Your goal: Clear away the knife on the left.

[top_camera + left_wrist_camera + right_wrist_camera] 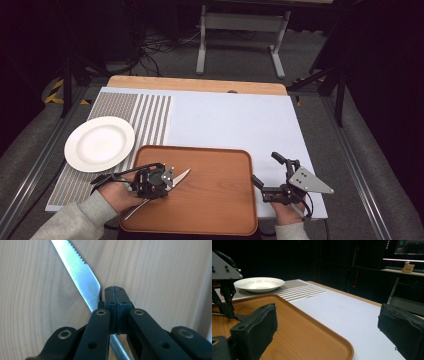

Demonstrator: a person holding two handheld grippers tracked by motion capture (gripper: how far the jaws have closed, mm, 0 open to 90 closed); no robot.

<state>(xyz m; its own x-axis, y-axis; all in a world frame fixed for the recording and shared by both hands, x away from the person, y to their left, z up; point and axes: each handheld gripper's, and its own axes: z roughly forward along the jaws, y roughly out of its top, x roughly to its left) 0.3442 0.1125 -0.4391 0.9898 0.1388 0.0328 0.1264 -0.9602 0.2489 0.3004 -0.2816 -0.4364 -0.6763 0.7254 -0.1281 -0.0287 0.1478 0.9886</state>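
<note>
A table knife (pixel 181 176) lies on the wooden tray (pixel 215 195), blade toward the upper right. My left gripper (pixel 162 186) is down over its middle. In the left gripper view the jaws (pixel 116 293) are pressed shut against each other, and the knife (pixel 80 272) runs flat on the tray to their left and passes beneath them, not between the pads. My right gripper (pixel 265 168) is held at the tray's right edge, open with nothing inside; in the right gripper view its pads stand wide apart (pixel 329 327) above the tray's corner (pixel 294 325).
A white plate (pixel 100 143) rests on a striped placemat (pixel 150 117) left of the tray; the plate (pixel 259 283) is also in the right gripper view. A pale mat (pixel 235 120) covers the table behind the tray. A metal stand (pixel 242 37) is on the floor beyond.
</note>
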